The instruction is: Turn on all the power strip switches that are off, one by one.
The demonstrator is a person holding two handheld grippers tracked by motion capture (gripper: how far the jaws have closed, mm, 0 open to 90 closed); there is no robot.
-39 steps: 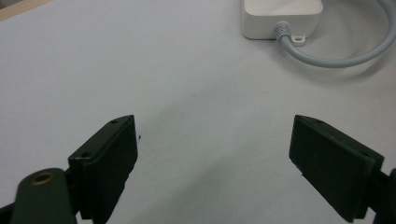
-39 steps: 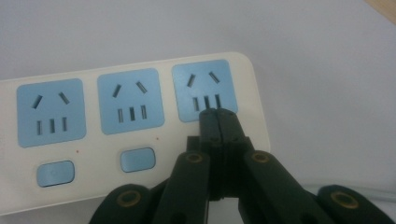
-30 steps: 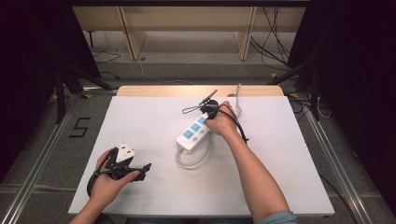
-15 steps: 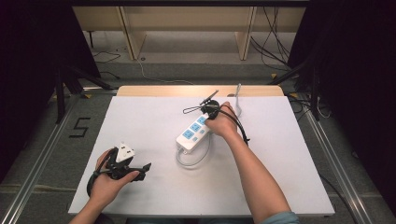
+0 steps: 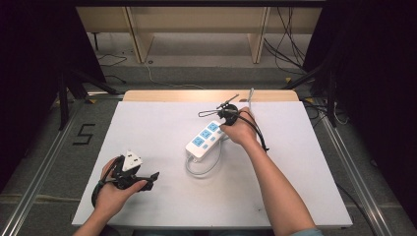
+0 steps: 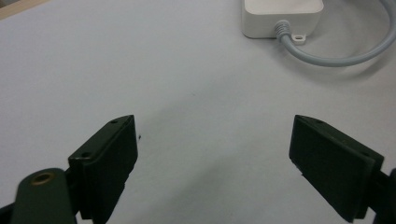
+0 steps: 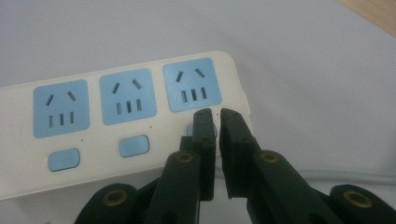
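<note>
A white power strip with three blue sockets lies slantwise at the middle of the white table. Its grey cable loops toward the front. My right gripper is at the strip's far end. In the right gripper view its tips rest over the blue switch button under the end socket. The jaws have just been opening to a narrow slit, with nothing between them. My left gripper rests at the front left, pointing toward the strip's cable end. Its jaws stand wide with bare table between.
A small white block sits by the left hand; I cannot tell if it belongs to the gripper. A wooden strip edges the table's back. A pale cable runs off the back edge. Metal rails flank the table.
</note>
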